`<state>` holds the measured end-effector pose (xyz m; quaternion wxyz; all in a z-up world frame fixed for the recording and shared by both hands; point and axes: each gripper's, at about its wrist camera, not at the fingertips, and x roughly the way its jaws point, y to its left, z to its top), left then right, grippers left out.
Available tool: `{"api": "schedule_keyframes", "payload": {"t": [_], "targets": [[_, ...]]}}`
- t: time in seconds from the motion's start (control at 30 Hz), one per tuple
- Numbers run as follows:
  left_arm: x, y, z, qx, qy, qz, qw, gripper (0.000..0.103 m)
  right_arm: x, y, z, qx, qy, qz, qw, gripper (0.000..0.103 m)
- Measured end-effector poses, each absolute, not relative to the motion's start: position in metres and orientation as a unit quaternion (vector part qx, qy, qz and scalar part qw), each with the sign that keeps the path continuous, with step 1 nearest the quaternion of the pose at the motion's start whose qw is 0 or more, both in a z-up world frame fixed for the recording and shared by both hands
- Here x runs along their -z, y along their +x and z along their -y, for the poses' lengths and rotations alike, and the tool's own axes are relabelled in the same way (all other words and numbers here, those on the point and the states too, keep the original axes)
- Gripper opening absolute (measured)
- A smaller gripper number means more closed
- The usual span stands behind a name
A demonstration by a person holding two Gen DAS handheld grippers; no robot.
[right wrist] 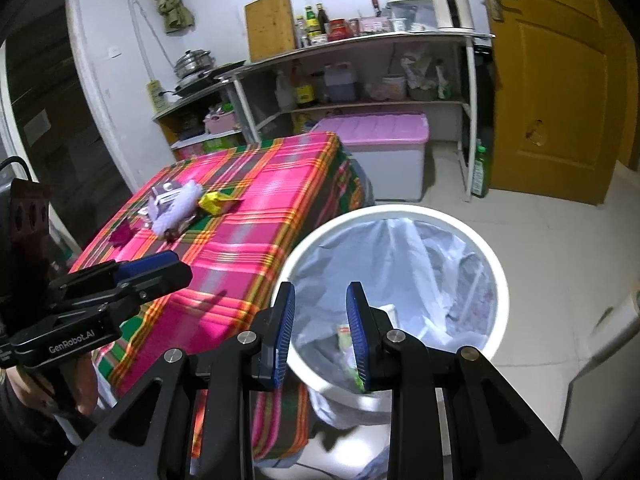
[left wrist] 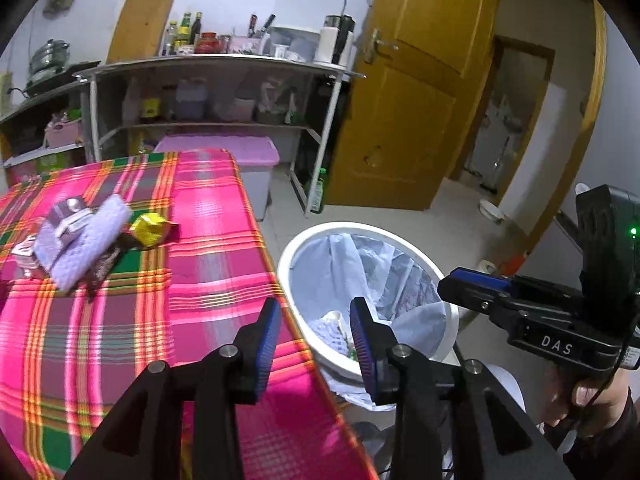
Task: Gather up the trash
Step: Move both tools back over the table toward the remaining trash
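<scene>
- Nearest the lens, left tool (left wrist: pixel 312 326): two blue-padded fingers set apart with a clear gap, nothing between them; it hangs over the near right edge of the desk (left wrist: pixel 208 248), beside the bin.
- Right tool (right wrist: pixel 320 318): fingers likewise parted and holding nothing, hanging above the near rim of the bin (right wrist: pixel 505 280).
- Right tool as seen from the left wrist camera (left wrist: pixel 450 286): at the right of the view, tip over the bin's right rim, held by a hand (left wrist: pixel 588 400).
- Left tool as seen from the right wrist camera (right wrist: pixel 176 268): at the left of the view, above the near part of the desk.
- Bin: round, white, lined with a pale plastic bag, standing on the tiled floor (right wrist: pixel 560 220) just right of the desk; a few scraps lie at its bottom.
- Desk: covered with a pink, green and orange plaid cloth.
- Trash pile (left wrist: pixel 76 240): on the far left part of the desk, well apart from both tools; a pale purple cloth-like piece, small boxes and dark wrappers lie together.
- Yellow wrapper (left wrist: pixel 150 229): crumpled, touching the right side of the pile.
- Dark red scrap (right wrist: pixel 120 235): just left of the pile.
- Far wall: metal shelf (left wrist: pixel 224 64) with bottles and a kettle; pink-lidded box (right wrist: pixel 380 132) on the floor below it.
- Far right: yellow wooden door (left wrist: pixel 416 92).
</scene>
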<state>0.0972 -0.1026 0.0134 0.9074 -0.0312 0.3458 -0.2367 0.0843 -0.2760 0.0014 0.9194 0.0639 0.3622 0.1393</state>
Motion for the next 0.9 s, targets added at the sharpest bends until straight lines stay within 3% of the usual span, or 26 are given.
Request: {"api": "schedule_keyframes", "payload": {"t": [0.27,0.4,0.6,0.7,0.9], "targets": [[-0.019,0.087,0.07,0.202,-0.041,-0.337,0.919,0.036,-0.007,0.09,0.247,-0.176,0.047,-0.361,0.914,0.028],[-0.021,0.084,0.054,0.185,-0.048,-0.334,0.923,0.036,-0.009,0.094,0.235,-0.189,0.041,-0.36,0.913,0.044],[-0.025,0.083,0.028,0.16,-0.058,-0.326,0.93,0.036,-0.014,0.102,0.213,-0.206,0.024,-0.358,0.91,0.045],[-0.026,0.085,0.015,0.147,-0.064,-0.324,0.932,0.044,-0.016,0.106,0.204,-0.214,0.019,-0.357,0.909,0.045],[-0.024,0.087,-0.017,0.118,-0.083,-0.32,0.936,0.048,-0.02,0.117,0.182,-0.231,0.007,-0.356,0.905,0.045]]}}
